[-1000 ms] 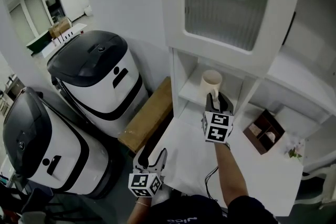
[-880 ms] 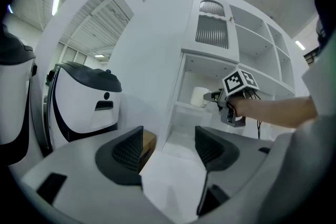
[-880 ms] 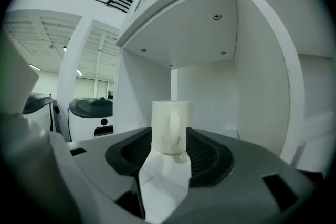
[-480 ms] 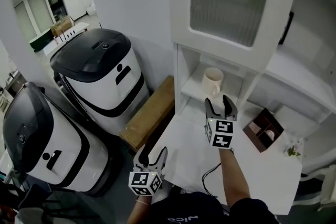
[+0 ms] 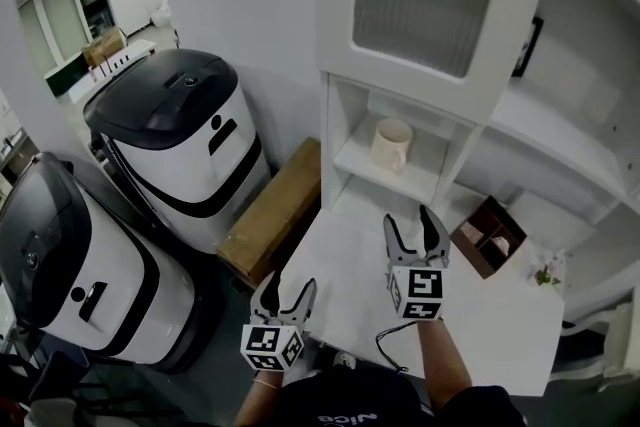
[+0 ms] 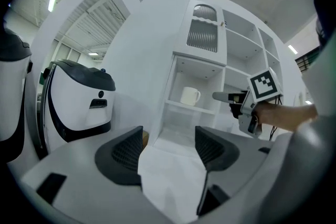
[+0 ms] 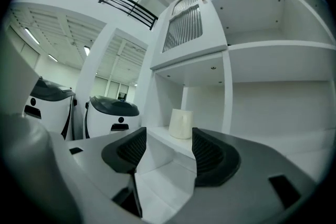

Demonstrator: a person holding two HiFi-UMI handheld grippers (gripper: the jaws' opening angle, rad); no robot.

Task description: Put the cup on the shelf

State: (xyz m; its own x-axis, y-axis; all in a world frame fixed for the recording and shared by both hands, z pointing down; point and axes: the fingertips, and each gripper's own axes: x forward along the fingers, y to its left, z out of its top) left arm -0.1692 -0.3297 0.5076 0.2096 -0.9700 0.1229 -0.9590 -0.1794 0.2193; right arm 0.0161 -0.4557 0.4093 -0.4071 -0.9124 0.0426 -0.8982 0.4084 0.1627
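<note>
Cream cup (image 5: 391,144) on shelf (image 5: 416,183) | right hand-held gripper (image 5: 408,218) just opened, empty

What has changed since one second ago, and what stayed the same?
The right gripper has let go of the cup: its jaws have just been opening, nothing is between them, and it drew back from the shelf toward the person. The cup stayed upright on the shelf; the left gripper stayed low, open, empty.

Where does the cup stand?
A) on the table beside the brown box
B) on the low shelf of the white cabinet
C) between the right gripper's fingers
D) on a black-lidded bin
B: the cup stands upright on the shelf, apart from the open, empty right gripper.
</note>
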